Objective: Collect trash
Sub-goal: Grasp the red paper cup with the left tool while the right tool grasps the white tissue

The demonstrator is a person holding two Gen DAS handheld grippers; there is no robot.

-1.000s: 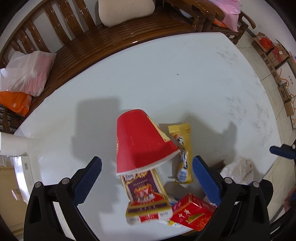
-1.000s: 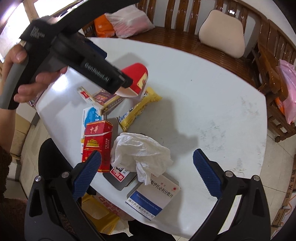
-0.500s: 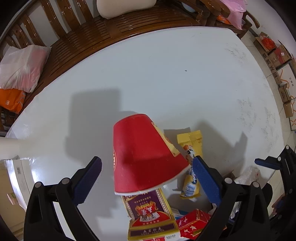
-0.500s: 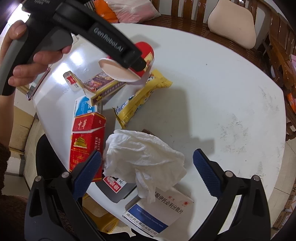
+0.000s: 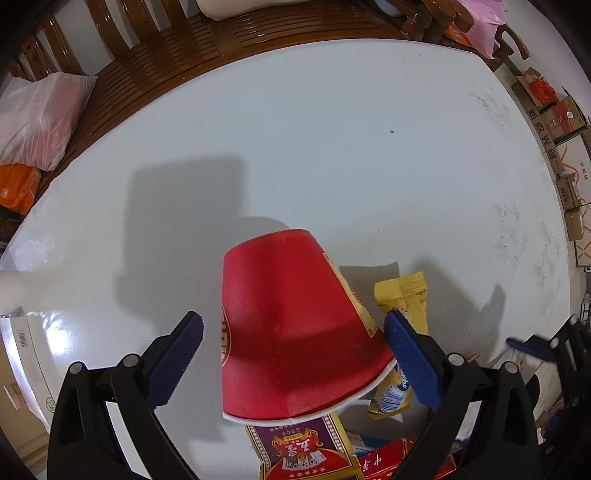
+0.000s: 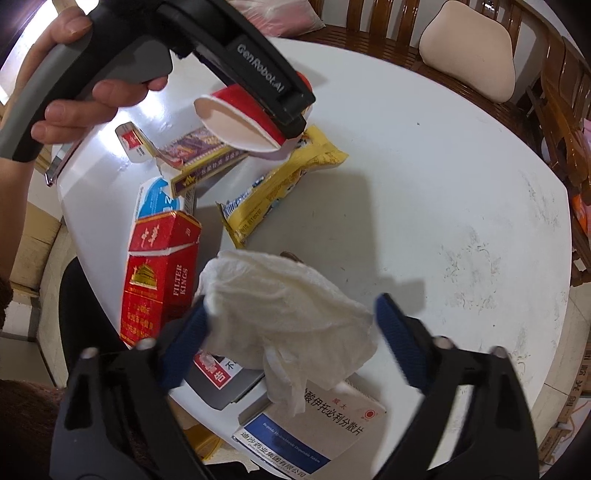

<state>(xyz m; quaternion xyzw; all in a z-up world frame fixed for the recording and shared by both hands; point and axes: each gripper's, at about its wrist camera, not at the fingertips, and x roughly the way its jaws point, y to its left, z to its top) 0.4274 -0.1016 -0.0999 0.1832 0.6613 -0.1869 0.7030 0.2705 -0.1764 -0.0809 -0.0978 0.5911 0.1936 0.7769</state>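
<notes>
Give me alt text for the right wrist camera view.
The right claw straddles a crumpled white tissue on a white table, its jaws just closing. Around it lie a red cigarette pack, a yellow snack wrapper and a medicine box.

White table [image 5: 332, 147] spreads out ahead of the left gripper [image 5: 291, 321]. A wooden bench [image 5: 177, 62] curves round the table's far edge, well beyond the gripper. On the bench, far up-left of the gripper, lies a clear plastic bag [image 5: 40, 114] with pinkish contents, and an orange bag [image 5: 18, 188] touches it just below. A cream cushion [image 6: 469, 48] sits on the bench seat, far up-right of the right gripper [image 6: 291, 308]. A wooden chair [image 5: 436, 18] far up-right of the left gripper carries a pink bag [image 5: 484, 22]. Cardboard boxes [image 5: 554, 122] stand on the floor, off to its right past the table edge. A white carton [image 5: 26, 354] with a barcode is at far left, possibly off the table.
</notes>
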